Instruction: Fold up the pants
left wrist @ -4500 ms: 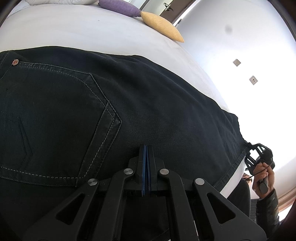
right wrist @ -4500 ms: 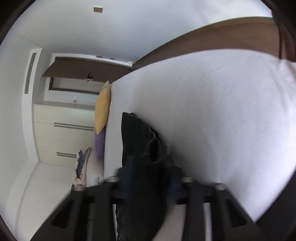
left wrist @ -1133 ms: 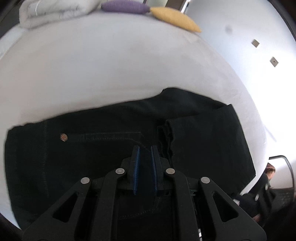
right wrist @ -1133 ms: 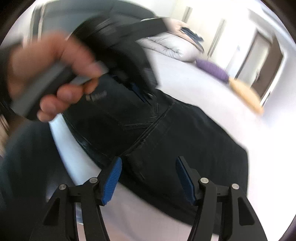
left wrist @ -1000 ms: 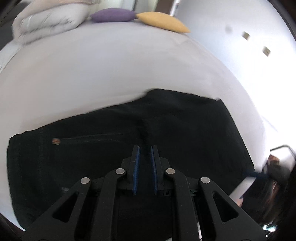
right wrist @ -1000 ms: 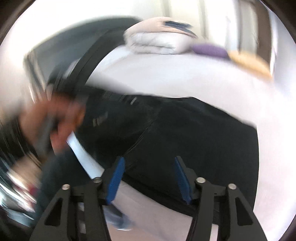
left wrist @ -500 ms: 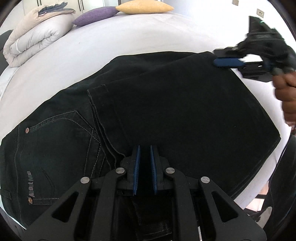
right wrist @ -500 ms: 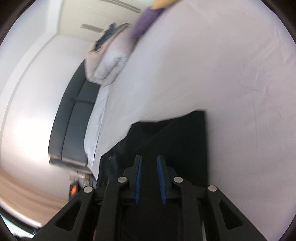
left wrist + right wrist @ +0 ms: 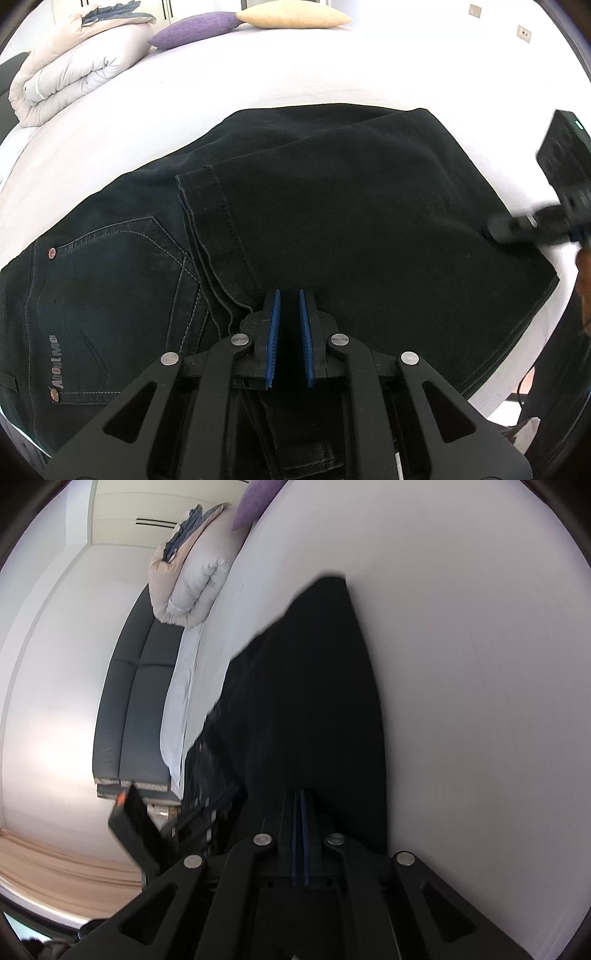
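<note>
Black hand-held gripper [image 9: 288, 310] with blue ribbed pads [image 9: 272, 332] and silver screws.

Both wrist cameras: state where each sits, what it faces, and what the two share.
Left wrist: above the left gripper, looking down on the folded pants on the bed; right gripper at the edge.
Right wrist: rolled sideways behind the right gripper, shut at the pants' edge, facing the sofa.
Shared: pants, bed, rolled duvet, purple pillow.

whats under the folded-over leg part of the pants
The upper part of the same black pants: a back pocket shows beside the folded leg section. The rest of that lower layer is covered, and the white bed lies under everything.
</note>
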The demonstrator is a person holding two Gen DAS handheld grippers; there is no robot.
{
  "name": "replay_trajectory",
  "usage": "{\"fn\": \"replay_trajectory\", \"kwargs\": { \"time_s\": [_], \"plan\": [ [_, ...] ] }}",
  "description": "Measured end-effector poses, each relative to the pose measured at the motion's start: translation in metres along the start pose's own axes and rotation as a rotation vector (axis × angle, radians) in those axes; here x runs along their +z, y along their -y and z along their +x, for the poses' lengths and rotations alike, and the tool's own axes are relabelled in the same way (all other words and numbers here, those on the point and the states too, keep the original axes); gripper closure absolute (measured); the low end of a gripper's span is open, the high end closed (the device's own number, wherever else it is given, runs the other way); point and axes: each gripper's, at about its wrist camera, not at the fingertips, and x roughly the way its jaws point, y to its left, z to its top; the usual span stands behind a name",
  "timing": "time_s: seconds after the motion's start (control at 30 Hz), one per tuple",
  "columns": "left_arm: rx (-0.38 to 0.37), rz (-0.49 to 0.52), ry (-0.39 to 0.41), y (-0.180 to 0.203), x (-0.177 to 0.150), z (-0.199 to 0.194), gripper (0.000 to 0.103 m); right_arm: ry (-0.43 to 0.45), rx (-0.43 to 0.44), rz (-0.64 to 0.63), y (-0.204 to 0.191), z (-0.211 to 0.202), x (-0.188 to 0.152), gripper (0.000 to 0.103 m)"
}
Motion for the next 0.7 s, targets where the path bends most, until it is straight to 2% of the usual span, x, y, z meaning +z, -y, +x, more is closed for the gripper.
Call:
{"fn": "replay_trajectory", "kwargs": {
  "time_s": [0.23, 0.43, 0.5, 0.53, 0.6, 0.67, 0.7],
  "plan": [
    [-0.002, -0.005, 0.007, -0.003, -0.003, -0.001, 0.092, 0.0, 0.0, 0.034, -0.004, -0.012, -0.048, 0.1],
    [-0.03, -0.036, 0.024, -0.01, -0.006, -0.007, 0.092, 0.03, -0.075, 0.046, -0.001, -0.002, -0.054, 0.103],
    [-0.086, -0.088, 0.047, -0.02, -0.01, -0.014, 0.092, 0.054, -0.068, 0.043, 0.002, 0.001, -0.055, 0.103],
    [-0.145, -0.143, 0.059, -0.029, -0.015, -0.021, 0.092, 0.064, -0.051, 0.053, 0.005, 0.001, -0.056, 0.103],
    [-0.209, -0.228, 0.089, -0.046, -0.026, -0.034, 0.092, 0.073, -0.039, 0.051, 0.007, 0.0, -0.057, 0.103],
    [-0.238, -0.327, 0.153, -0.069, -0.045, -0.056, 0.091, 0.08, -0.045, 0.048, 0.005, 0.0, -0.058, 0.103],
    [-0.25, -0.374, 0.183, -0.08, -0.055, -0.065, 0.084, 0.081, -0.047, 0.05, 0.005, 0.001, -0.058, 0.103]
  ]
}}
